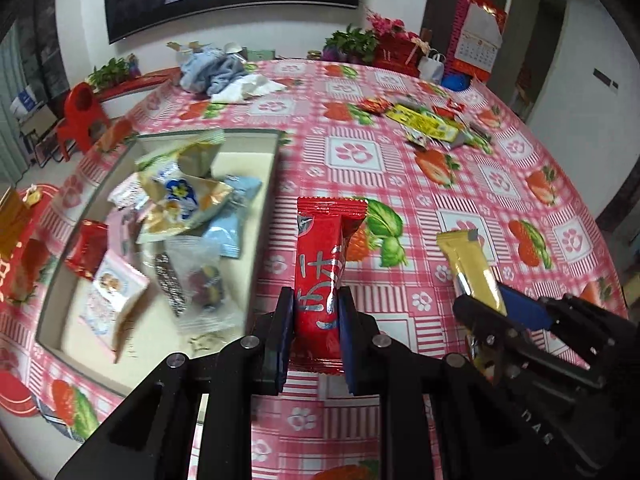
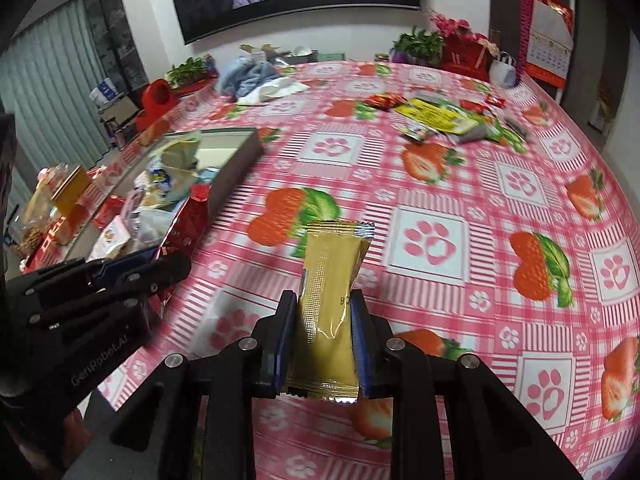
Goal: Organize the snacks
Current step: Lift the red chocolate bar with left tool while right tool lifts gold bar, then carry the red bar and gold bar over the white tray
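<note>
My left gripper [image 1: 316, 300] is shut on a red snack packet [image 1: 322, 264] and holds it above the table, just right of the grey tray [image 1: 264, 216]. The tray holds several wrapped snacks [image 1: 180, 200]. My right gripper [image 2: 325, 304] is shut on a gold snack packet [image 2: 332, 292] above the tablecloth. It also shows in the left wrist view [image 1: 486, 308] with the gold packet [image 1: 468, 264]. The left gripper [image 2: 156, 264] with the red packet [image 2: 188, 220] shows at the left of the right wrist view, beside the tray [image 2: 236, 160].
A pile of loose snack packets [image 1: 428, 120] lies at the far right of the round table with its pink strawberry cloth [image 1: 500, 200]. Crumpled blue cloth and tissue [image 1: 220, 72] lie at the far edge. Plants and a red box [image 1: 396, 48] stand at the back.
</note>
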Available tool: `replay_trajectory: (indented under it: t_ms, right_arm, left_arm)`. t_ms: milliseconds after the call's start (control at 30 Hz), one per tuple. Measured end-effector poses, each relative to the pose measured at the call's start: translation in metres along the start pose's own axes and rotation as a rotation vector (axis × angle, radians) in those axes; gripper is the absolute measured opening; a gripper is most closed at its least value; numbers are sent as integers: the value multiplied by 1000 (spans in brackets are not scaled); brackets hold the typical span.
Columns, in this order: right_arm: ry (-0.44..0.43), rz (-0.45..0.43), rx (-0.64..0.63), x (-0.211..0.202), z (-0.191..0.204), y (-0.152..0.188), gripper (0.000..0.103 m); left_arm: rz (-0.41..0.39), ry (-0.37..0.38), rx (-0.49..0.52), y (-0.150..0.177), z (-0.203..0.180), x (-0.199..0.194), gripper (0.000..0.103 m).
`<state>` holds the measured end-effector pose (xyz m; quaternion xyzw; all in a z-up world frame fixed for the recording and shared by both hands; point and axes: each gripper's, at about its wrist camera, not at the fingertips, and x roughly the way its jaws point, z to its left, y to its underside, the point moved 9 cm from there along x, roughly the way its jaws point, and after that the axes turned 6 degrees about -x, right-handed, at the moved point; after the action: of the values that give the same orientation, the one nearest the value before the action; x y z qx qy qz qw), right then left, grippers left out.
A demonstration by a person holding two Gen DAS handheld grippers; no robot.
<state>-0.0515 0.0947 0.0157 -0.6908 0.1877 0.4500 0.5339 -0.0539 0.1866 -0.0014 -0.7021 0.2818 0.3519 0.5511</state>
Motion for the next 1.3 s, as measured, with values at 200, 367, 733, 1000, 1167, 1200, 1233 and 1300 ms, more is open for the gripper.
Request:
replay_trajectory:
  t_ms: [200, 367, 733, 1000, 1167, 1200, 1233, 1300]
  right_arm:
    - [-47, -9, -73, -1, 37, -15, 28]
    - [-98, -17, -142, -1, 73, -26, 28]
    - [-160, -27, -266, 2, 138, -41, 28]
    - [-190, -36, -271, 4, 155, -51, 28]
    - [-200, -39, -282, 5, 164, -56, 28]
    - [-201, -41, -285, 5, 166, -58, 28]
    - [-202, -42, -287, 6, 168, -59, 28]
    - [-203, -43, -289, 8, 169, -62, 28]
  left_arm:
    - [-27, -31, -72, -16, 32, -15, 23]
    - [-25, -73, -151, -20, 69, -19, 23]
    - [4, -140, -308, -15, 141, -21, 23]
    - [26, -158, -330, -9, 158, -23, 23]
    - [38, -187, -326, -7, 167, -22, 23]
    - [39, -186, -326, -7, 168, -22, 23]
    - [39, -187, -327, -7, 170, -22, 23]
    - [39, -188, -321, -8, 172, -23, 23]
